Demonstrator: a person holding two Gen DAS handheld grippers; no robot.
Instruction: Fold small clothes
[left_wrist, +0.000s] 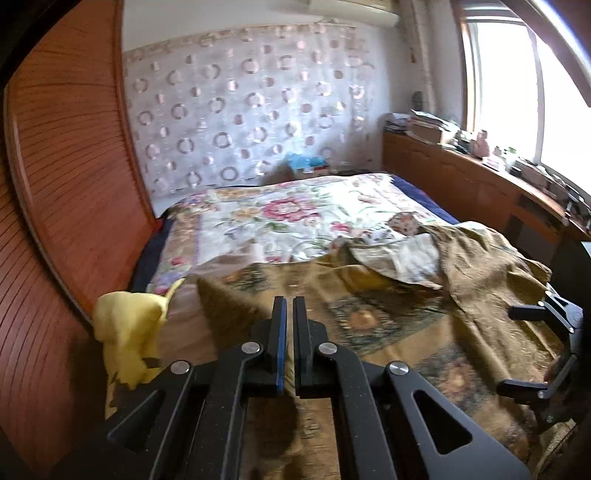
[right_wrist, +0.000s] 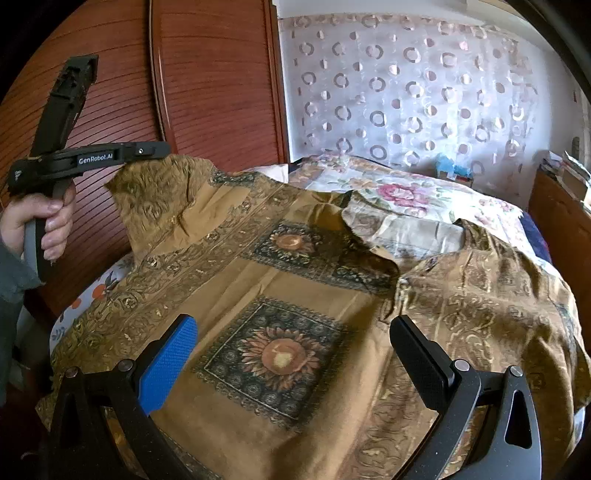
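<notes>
Left tongs (right_wrist: 162, 153) clamped on far-left corner of brown sunflower-print garment (right_wrist: 280, 295), lifted off the bed (left_wrist: 258, 221). Right tongs (right_wrist: 291, 354) gaping, empty, above near middle. Risks: thin pinch slipping; unpinned cloth dragging, bunching instead of creasing.

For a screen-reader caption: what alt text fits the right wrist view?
A brown patterned cloth with sunflower squares lies spread over a bed, one corner lifted at upper left by the left gripper, shut on it and held in a hand. The right gripper hovers open in the foreground above the cloth.
</notes>
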